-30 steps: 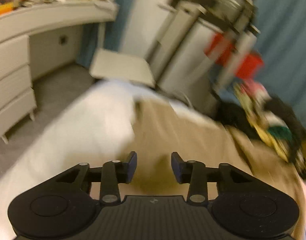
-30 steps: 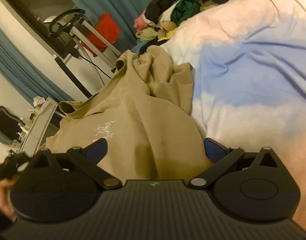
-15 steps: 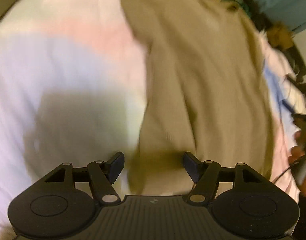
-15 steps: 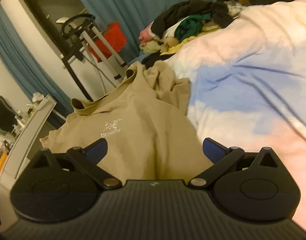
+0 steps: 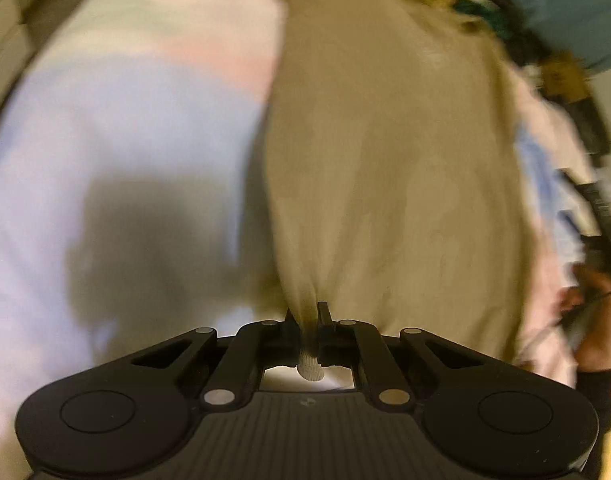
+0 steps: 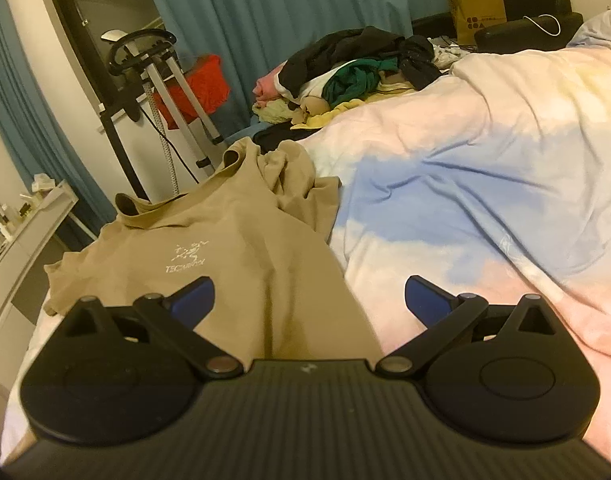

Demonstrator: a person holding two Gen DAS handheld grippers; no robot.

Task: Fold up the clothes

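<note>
A tan T-shirt [image 6: 241,248] with a small white chest logo lies spread on the pastel duvet [image 6: 485,168], its far sleeve crumpled. In the blurred left wrist view the same T-shirt [image 5: 385,152] stretches away from me. My left gripper [image 5: 307,316] is shut on a bunched edge of the shirt's hem. My right gripper [image 6: 309,296] is wide open, low over the near part of the shirt, with the cloth running between and under its blue fingertips [image 6: 193,296].
A heap of mixed clothes [image 6: 353,76] lies at the far end of the bed. A garment steamer stand [image 6: 153,92] with a red item stands by the blue curtain. A white dresser [image 6: 33,232] is at left. A paper bag [image 6: 477,10] stands at the back.
My left gripper swung from facing the room down onto the shirt and closed on its hem. My right gripper stayed open and tilted level, bringing the shirt's logo into view.
</note>
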